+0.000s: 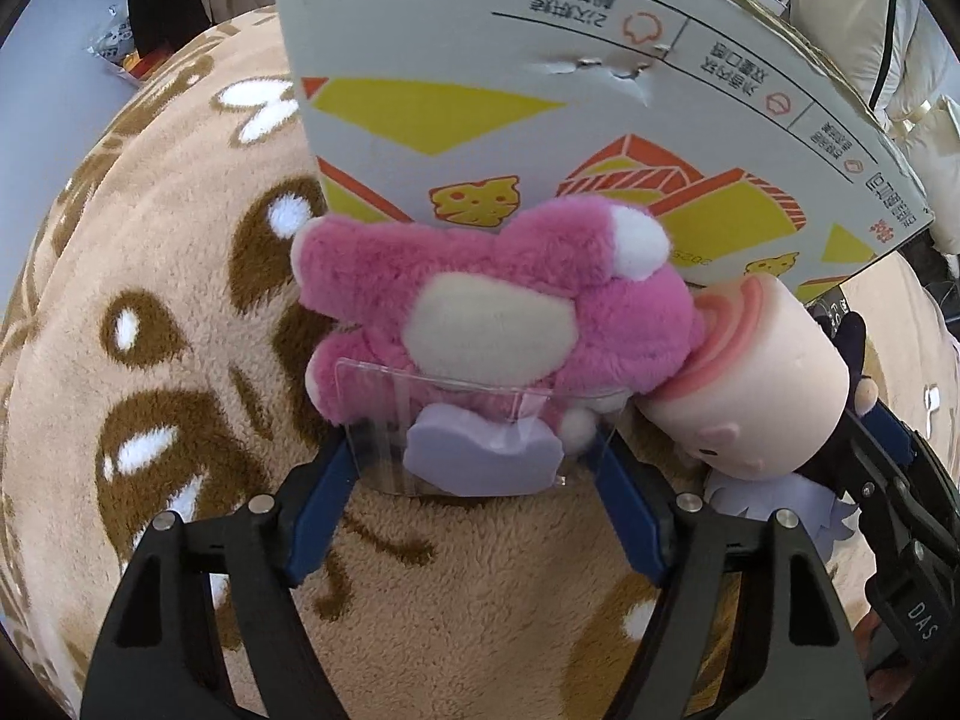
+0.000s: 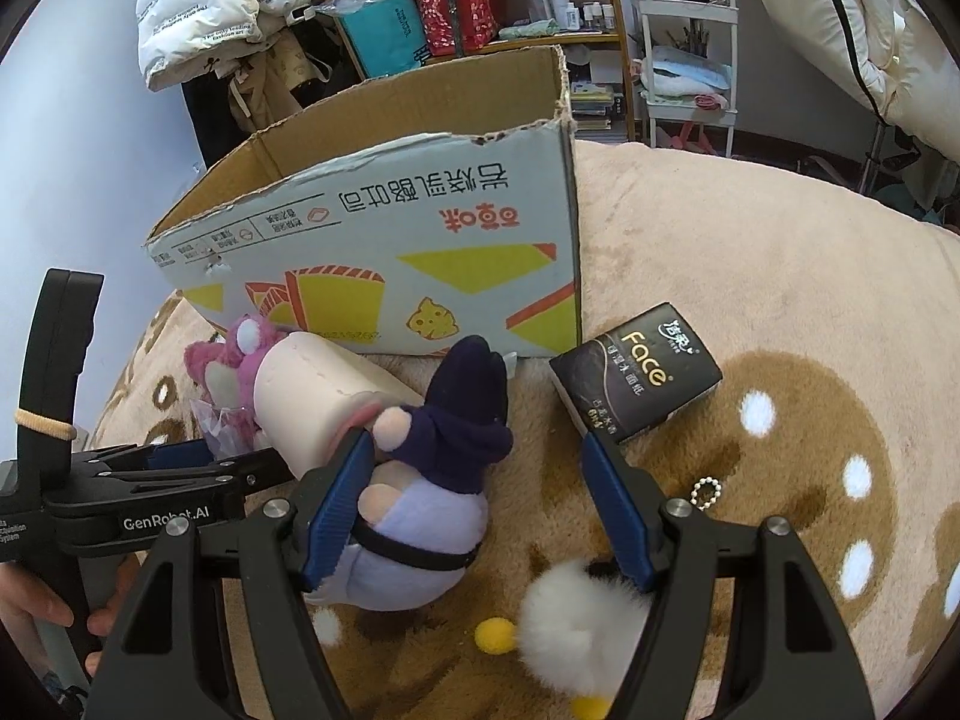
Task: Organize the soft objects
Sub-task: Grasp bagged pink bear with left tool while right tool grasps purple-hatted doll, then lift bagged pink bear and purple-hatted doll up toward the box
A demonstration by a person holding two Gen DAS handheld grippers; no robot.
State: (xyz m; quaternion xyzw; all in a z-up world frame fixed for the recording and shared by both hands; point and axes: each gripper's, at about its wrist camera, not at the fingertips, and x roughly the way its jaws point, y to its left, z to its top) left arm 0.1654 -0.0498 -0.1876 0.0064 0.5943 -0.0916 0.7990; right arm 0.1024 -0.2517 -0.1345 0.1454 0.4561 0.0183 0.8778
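1. We see one container – a cardboard box [image 2: 384, 252] with its top torn open, standing at about 12 o'clock on the fleece blanket [image 2: 750, 276]; what lies inside it is hidden from us.
2. Its printed side reads upside down to us, and "450g" is legible in the left wrist view.
3. A black tissue pack [image 2: 637, 372] marked "Face" lies just beside the box's corner, at 1 o'clock from the right claw [image 2: 477, 504].
4. The left claw [image 1: 474, 450] closes on the clear packaging at the bottom of the pink plush [image 1: 498, 312], which leans against the box.
5. The right claw stands fairly wide around a purple-hooded doll [image 2: 438, 480]; only its left finger touches it.
6. A cream roll-shaped plush [image 2: 324, 396] rests between the pink plush and the doll – touching both.
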